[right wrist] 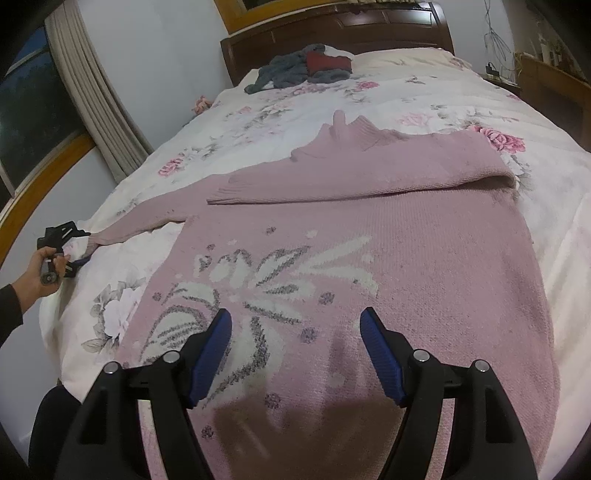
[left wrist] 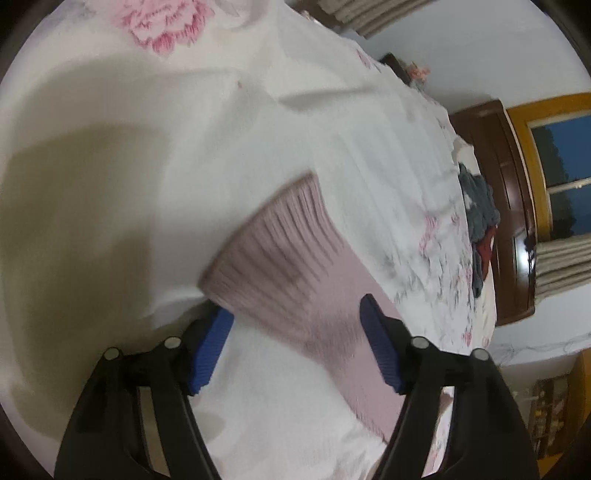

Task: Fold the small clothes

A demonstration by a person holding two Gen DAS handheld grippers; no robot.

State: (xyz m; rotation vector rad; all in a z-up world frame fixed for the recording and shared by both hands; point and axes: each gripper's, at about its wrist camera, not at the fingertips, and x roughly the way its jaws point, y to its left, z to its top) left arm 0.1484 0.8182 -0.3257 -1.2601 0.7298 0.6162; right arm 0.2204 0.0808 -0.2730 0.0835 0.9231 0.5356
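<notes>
While one sleeve (right wrist: 369, 173) lies folded across the pink sweater (right wrist: 406, 277), the left gripper (left wrist: 295, 332), jaws wide, straddles the other cuff (left wrist: 273, 240) at lower centre, ready to close and fold it inward; the right gripper (right wrist: 295, 332) hovers wide over the hem.

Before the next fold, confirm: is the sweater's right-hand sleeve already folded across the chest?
Yes: in the right wrist view that sleeve lies across the upper body of the pink sweater, its cuff pointing left.

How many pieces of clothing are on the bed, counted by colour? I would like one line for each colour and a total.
Pink: 1, the pink sweater spread on the bedspread.
Grey: 1, the grey garment near the headboard.
Dark red: 1, the dark red garment lying on the grey one.
Total: 3. The far heap may hide more.
</notes>
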